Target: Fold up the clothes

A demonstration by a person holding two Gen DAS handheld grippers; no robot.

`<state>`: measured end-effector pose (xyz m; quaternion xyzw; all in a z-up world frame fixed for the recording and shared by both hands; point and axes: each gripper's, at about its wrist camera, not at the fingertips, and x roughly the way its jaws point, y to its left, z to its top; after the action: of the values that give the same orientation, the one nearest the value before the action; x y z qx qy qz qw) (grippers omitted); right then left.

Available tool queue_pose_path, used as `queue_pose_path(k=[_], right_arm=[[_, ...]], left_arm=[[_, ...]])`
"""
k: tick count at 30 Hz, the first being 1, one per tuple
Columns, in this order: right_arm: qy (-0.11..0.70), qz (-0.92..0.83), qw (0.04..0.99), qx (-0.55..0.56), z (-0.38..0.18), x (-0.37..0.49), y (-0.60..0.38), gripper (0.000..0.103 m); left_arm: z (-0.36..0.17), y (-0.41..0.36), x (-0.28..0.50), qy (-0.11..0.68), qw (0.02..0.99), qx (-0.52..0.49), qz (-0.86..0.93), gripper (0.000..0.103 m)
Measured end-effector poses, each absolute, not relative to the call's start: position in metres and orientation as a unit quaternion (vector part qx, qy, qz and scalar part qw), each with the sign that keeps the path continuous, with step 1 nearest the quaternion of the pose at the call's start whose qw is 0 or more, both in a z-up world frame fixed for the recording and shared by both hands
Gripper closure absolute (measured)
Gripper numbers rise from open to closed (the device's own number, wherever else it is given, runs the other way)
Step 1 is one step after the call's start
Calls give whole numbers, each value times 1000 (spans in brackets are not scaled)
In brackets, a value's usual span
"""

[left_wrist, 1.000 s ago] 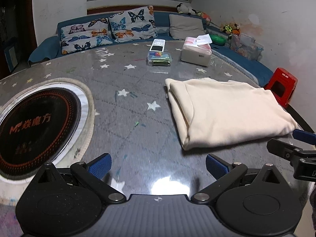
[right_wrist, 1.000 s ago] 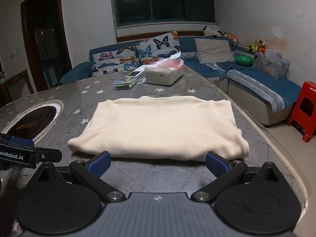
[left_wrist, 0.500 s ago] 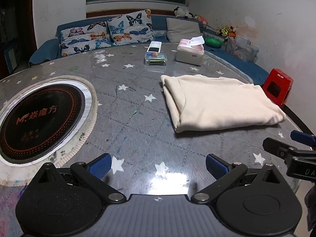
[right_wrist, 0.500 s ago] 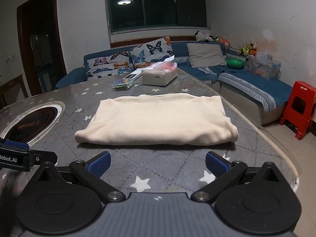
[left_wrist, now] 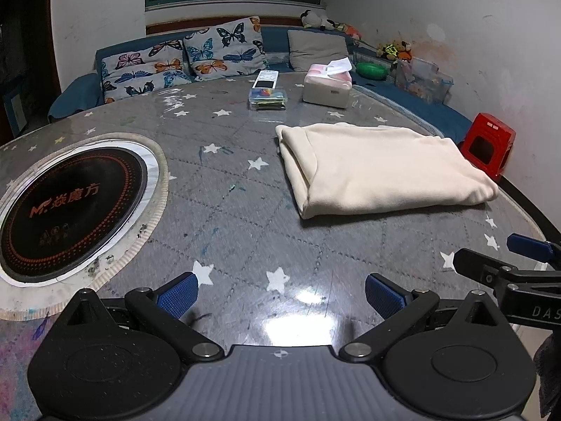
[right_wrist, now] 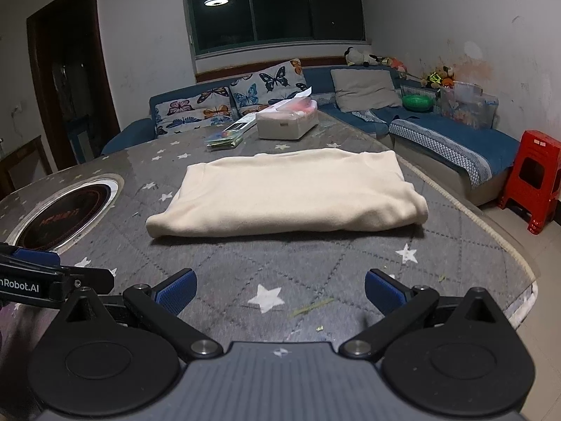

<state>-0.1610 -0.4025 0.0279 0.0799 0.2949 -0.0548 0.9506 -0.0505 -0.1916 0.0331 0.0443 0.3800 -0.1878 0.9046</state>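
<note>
The induction cooktop [left_wrist: 66, 207] is set into the star-print table [left_wrist: 242, 231]. Right of it lies the folded cream garment [right_wrist: 287, 196], flat on the table, with the tissue box [right_wrist: 285, 124] beyond. The left gripper [left_wrist: 280, 293] and right gripper [right_wrist: 278, 289] both hover nearer than the garment, fingers spread wide, holding nothing.

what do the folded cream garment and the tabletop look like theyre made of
Folded cream garment: looks like a soft knit or fleece, matte, with a slightly fuzzy nap and thick rounded fold edges; the exact fibre can't be told.
Tabletop: seems to be grey star-print quilted cloth under a clear glossy sheet, glass or plastic, judging by the bright lamp glare.
</note>
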Motion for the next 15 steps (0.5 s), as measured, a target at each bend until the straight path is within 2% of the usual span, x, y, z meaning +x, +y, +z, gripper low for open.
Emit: queue_pose_path(k=[15], right_arm=[[291,-63,953,62,32,-168,-399,0]], left_arm=[[32,-198,-57,380,903,56,-191,0]])
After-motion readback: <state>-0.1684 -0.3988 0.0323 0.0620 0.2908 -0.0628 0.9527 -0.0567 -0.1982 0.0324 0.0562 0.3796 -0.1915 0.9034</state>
